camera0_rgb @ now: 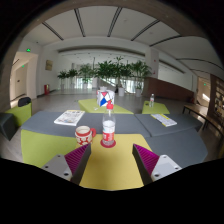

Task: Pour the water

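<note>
A clear water bottle point(108, 128) with a red label and white cap stands upright on a yellow-green placemat point(112, 165). To its left on the mat sits a red-and-white patterned cup point(85, 134). My gripper point(111, 159) is open, its two magenta pads point(76, 158) spread wide over the near part of the mat. Both the bottle and the cup stand beyond the fingertips, apart from them. Nothing is between the fingers.
The mat lies on a grey table point(45, 125). More yellow-green mats lie to the left point(38, 147) and at the far end point(125, 106). A paper point(69, 117) lies left, another point(163, 120) right. Potted plants point(105, 72) line the back.
</note>
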`<state>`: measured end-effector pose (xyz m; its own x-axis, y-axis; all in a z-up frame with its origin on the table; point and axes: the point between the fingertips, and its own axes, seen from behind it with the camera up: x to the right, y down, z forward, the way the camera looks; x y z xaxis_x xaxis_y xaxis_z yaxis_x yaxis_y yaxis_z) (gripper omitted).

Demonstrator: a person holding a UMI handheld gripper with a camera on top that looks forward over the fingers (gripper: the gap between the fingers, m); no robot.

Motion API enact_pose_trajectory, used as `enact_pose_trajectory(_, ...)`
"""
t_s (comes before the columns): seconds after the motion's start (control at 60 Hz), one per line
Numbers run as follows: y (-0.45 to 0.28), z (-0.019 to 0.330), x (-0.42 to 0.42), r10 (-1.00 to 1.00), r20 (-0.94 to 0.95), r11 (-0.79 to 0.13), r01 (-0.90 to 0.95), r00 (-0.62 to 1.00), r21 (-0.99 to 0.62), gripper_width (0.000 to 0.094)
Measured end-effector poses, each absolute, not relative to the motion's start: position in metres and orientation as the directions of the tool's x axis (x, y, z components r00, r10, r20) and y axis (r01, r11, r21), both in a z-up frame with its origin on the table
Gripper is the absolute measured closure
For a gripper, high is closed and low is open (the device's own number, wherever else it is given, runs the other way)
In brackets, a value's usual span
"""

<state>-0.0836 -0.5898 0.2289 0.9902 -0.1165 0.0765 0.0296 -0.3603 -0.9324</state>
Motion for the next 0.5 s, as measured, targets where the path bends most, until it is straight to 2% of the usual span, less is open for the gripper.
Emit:
enact_pose_trajectory(0.217,-0.611,0.247,-0.084,-0.125,0.069,-0.336,0.024,0.99,-0.942,0.0082)
enact_pose_trajectory(0.5,-0.621,0.245,-0.081,-0.144,0.085,-0.336,0.032,0.986,-0.941,0.008)
